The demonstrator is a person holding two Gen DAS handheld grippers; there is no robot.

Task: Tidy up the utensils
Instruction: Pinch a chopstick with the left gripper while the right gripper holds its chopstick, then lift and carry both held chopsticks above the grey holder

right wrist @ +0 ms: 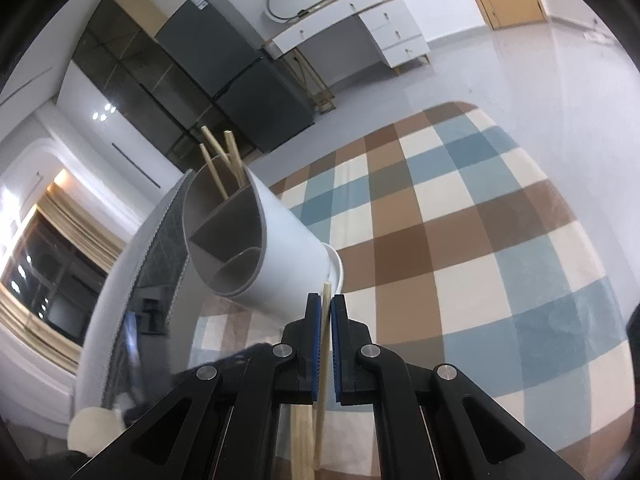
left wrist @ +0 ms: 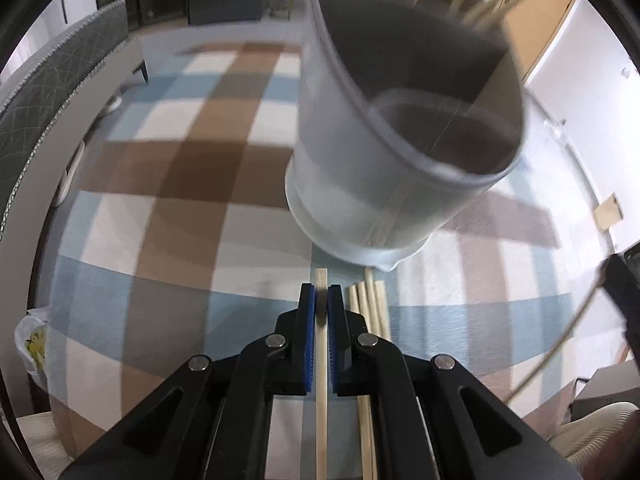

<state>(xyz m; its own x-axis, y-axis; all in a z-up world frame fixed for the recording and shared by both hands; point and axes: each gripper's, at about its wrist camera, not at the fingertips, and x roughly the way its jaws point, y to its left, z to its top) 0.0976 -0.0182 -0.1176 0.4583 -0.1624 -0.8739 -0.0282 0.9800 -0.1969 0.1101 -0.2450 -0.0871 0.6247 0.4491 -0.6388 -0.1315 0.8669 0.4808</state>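
A white utensil holder with inner compartments stands on a glass table, and several wooden chopsticks stick out of its far section. My left gripper is shut on one chopstick, just in front of the holder's base. Several loose chopsticks lie on the glass right of it. In the right wrist view the holder sits ahead and left, chopsticks poking from its top. My right gripper is shut on another chopstick, whose tip points at the holder's base.
A checkered brown, blue and white rug shows through the glass. A grey sofa is at the left, a dark fridge and a white dresser stand beyond. A plastic bag lies low at the left.
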